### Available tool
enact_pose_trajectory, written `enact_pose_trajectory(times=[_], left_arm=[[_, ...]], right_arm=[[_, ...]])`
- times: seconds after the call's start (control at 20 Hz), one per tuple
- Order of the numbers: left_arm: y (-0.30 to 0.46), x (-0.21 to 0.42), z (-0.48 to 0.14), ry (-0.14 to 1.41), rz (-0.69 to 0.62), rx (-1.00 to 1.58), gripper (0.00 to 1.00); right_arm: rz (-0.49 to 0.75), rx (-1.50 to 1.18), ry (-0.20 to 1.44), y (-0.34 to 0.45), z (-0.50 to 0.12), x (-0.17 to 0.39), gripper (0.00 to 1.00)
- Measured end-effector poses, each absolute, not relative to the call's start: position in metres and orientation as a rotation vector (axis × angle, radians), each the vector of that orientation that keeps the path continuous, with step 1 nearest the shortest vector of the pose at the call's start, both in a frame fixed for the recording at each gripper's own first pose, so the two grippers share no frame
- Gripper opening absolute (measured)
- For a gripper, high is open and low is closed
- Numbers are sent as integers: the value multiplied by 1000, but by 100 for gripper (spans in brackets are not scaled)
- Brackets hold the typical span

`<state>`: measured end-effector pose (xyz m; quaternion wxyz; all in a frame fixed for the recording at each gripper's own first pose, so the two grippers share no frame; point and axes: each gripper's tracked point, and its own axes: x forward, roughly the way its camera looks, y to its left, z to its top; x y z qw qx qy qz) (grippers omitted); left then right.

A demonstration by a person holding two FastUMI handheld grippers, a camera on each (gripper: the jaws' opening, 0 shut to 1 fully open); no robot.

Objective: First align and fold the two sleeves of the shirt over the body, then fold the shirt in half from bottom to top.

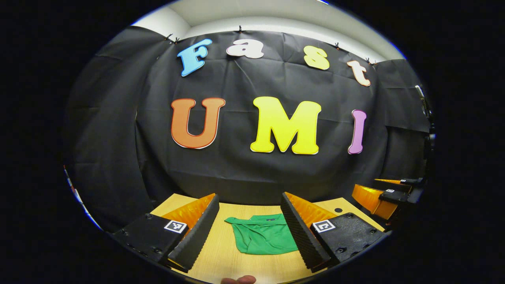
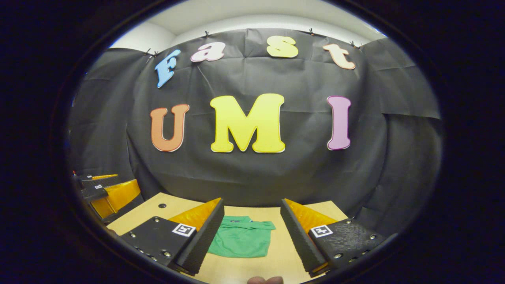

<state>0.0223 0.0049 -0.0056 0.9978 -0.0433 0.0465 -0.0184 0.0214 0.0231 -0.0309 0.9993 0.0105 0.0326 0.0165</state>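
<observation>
Light wooden table (image 1: 221, 260) against the black cloth wall (image 1: 236, 165). Green short-sleeved fabric shirt (image 1: 263, 236), folded compact, lies flat mid-table, collar toward the wall. Left gripper (image 1: 249, 232) raised above the table, jaws spread, nothing held. Right gripper (image 2: 252, 234) likewise spread wide and empty, shirt (image 2: 240, 241) between its fingers, untouched.

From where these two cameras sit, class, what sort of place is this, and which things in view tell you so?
Most likely a staged recording booth, not a home: black cloth wall, a bare wooden table holding one green shirt, and both open claws, left and right, raised above it.
</observation>
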Motion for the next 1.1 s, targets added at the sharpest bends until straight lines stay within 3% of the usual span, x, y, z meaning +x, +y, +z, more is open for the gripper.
enact_pose_trajectory(times=[0.35,1.1], left_arm=[[-4,-10,-5,98,-61,-52,99],[-8,-4,32,46,-81,-54,100]], right_arm=[[48,-21,65,34,-34,-8,90],[34,-29,20,30,-6,-9,90]])
